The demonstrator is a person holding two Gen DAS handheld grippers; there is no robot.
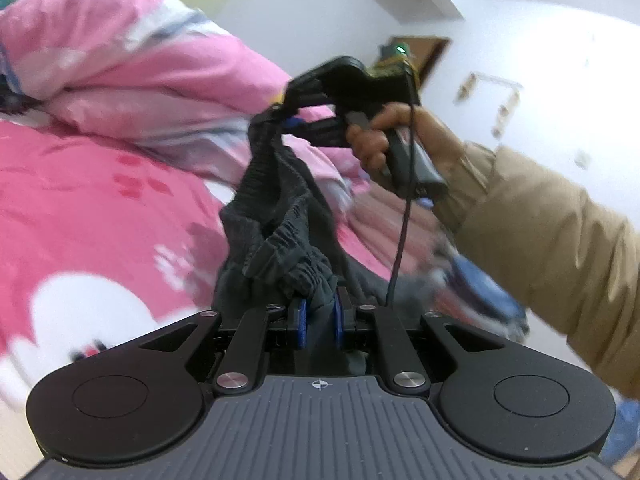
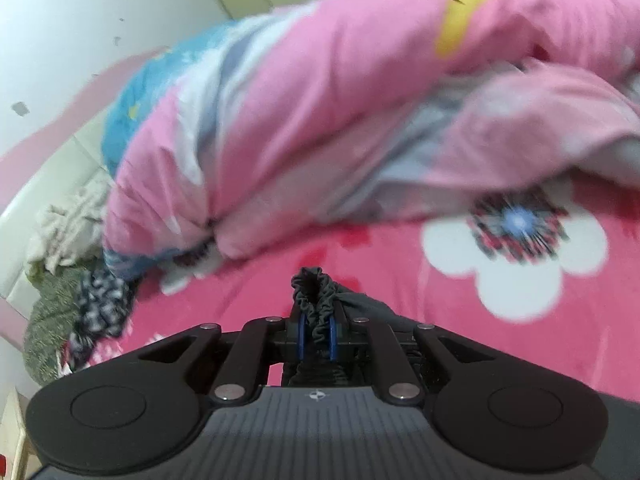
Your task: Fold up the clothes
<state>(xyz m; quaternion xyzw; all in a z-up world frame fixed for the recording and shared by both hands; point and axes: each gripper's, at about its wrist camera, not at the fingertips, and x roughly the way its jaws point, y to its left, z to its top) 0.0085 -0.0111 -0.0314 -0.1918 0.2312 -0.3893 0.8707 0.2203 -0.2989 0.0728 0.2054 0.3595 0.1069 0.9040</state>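
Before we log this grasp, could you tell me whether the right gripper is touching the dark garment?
Touching. In the right wrist view, the right gripper has its blue pads closed on the dark garment, the gathered waistband pinched between them.

Readable text: none in either view.
Brands, numbers: none legible.
Left gripper body [image 1: 319, 384]: small white crosshair mark, no lettering.
Right gripper body [image 2: 316, 395]: same white crosshair mark, no lettering.
Bed sheet [image 2: 516, 240]: flower print only, blurred, no words.
Quilt [image 2: 464, 12]: yellow patch, too blurred to tell whether printed with any sign.
Far wall [image 1: 496, 100]: pale fittings, too small to read.
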